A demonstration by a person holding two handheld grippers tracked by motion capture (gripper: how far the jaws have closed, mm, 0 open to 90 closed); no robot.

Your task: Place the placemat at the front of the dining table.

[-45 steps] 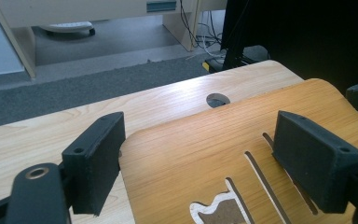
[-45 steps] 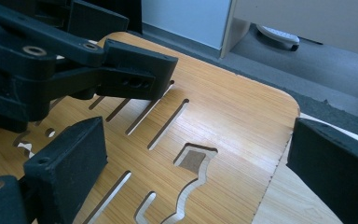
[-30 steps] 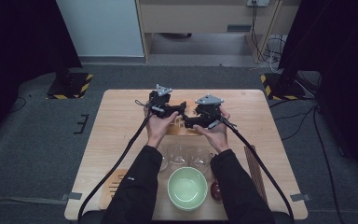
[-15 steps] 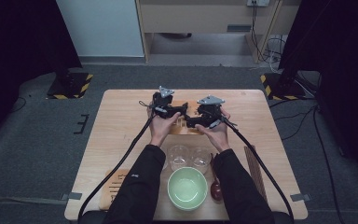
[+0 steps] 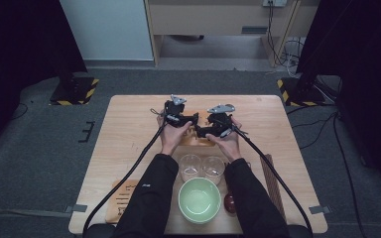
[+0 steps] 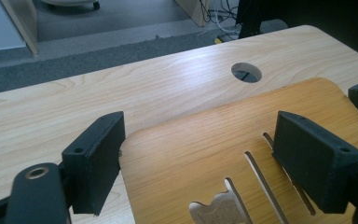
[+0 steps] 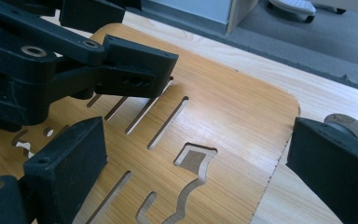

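A light wooden board (image 5: 197,141) with long slots and shaped cut-outs lies flat in the middle of the table. My left gripper (image 5: 194,119) hovers low over its left corner, open. In the left gripper view (image 6: 200,140) one jaw stands just outside the board's (image 6: 205,158) edge and the other over the slots. My right gripper (image 5: 202,132) faces it from the right, open. In the right gripper view (image 7: 200,149) its jaws straddle the board's (image 7: 223,107) right edge, with the left gripper (image 7: 121,70) close ahead. Neither gripper's pads press on anything.
Near the person stand two clear glasses (image 5: 201,166), a pale green bowl (image 5: 199,200) and a small red thing (image 5: 229,202). A dark wooden strip (image 5: 273,183) lies at the right, another slotted board (image 5: 121,198) at the front left. The tabletop has a round hole (image 6: 246,72).
Both hands have sunk a little toward the board and drifted slightly nearer the person. The jaws of both grippers stand as wide as before.
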